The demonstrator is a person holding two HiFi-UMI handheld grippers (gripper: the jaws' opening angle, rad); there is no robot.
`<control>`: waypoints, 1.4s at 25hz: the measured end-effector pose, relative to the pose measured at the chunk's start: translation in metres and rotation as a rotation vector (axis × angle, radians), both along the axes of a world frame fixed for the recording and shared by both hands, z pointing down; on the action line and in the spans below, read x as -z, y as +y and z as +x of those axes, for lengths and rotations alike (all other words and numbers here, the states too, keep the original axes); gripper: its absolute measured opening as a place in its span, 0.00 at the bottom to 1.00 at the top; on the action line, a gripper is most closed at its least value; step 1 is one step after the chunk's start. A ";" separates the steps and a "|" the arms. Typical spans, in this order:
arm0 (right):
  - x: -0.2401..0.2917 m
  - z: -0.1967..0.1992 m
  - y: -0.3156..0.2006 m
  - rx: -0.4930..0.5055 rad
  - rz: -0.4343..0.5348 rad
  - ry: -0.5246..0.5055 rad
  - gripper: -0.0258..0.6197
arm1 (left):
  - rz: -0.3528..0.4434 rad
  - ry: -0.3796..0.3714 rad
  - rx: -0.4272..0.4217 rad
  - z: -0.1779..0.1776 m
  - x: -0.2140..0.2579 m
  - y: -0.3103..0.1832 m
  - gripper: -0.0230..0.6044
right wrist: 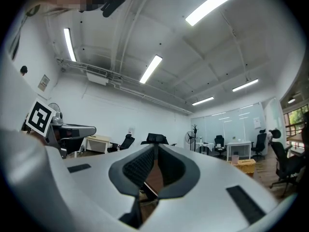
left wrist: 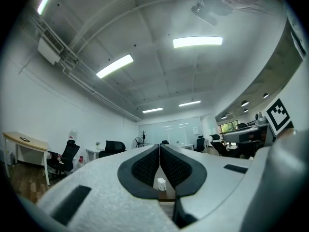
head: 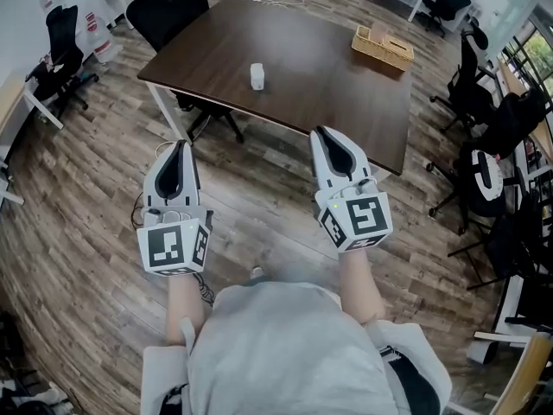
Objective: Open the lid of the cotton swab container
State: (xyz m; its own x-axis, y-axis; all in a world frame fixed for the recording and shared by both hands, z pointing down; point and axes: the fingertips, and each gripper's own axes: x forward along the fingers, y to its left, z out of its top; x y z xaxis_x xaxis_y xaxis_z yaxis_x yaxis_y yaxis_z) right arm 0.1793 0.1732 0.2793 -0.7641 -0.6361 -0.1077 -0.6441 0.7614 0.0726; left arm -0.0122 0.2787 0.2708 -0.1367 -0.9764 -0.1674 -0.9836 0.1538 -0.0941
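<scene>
One swab container (head: 257, 76), one basket (head: 382, 47)

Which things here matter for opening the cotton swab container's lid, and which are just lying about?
For the job: cotton swab container on the table; left gripper and right gripper, both shut and empty.
Just lying about: wicker basket at the table's far corner; office chairs around the room.

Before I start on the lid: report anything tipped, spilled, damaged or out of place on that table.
Nothing stands out. The cotton swab container stands upright on the dark table, the wicker basket sits at its far right corner, and nothing is spilled. The left gripper and right gripper are shut, empty, short of the table.
</scene>
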 end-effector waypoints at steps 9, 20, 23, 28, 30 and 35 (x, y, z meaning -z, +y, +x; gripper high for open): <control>-0.016 -0.025 -0.029 -0.009 -0.031 0.031 0.08 | -0.025 0.042 -0.009 -0.026 -0.020 -0.029 0.05; -0.013 -0.071 -0.118 0.026 -0.029 0.013 0.08 | -0.015 0.034 0.032 -0.071 -0.014 -0.107 0.05; -0.008 -0.082 -0.149 0.037 -0.022 0.009 0.08 | -0.009 0.033 0.036 -0.078 -0.010 -0.138 0.05; 0.000 -0.095 -0.200 0.050 -0.019 0.004 0.08 | -0.002 0.030 0.047 -0.089 -0.002 -0.186 0.05; 0.001 -0.100 -0.217 0.056 -0.019 0.003 0.08 | -0.001 0.031 0.056 -0.095 -0.001 -0.201 0.05; 0.001 -0.105 -0.256 0.063 -0.029 -0.012 0.08 | -0.002 0.032 0.070 -0.102 0.002 -0.237 0.05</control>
State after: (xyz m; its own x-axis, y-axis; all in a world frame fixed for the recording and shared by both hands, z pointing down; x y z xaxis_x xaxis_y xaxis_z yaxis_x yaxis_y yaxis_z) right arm 0.0740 -0.0825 0.2788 -0.8017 -0.5893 -0.0996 -0.5952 0.8025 0.0429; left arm -0.1141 0.0416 0.2687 -0.2099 -0.9646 -0.1595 -0.9729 0.2222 -0.0635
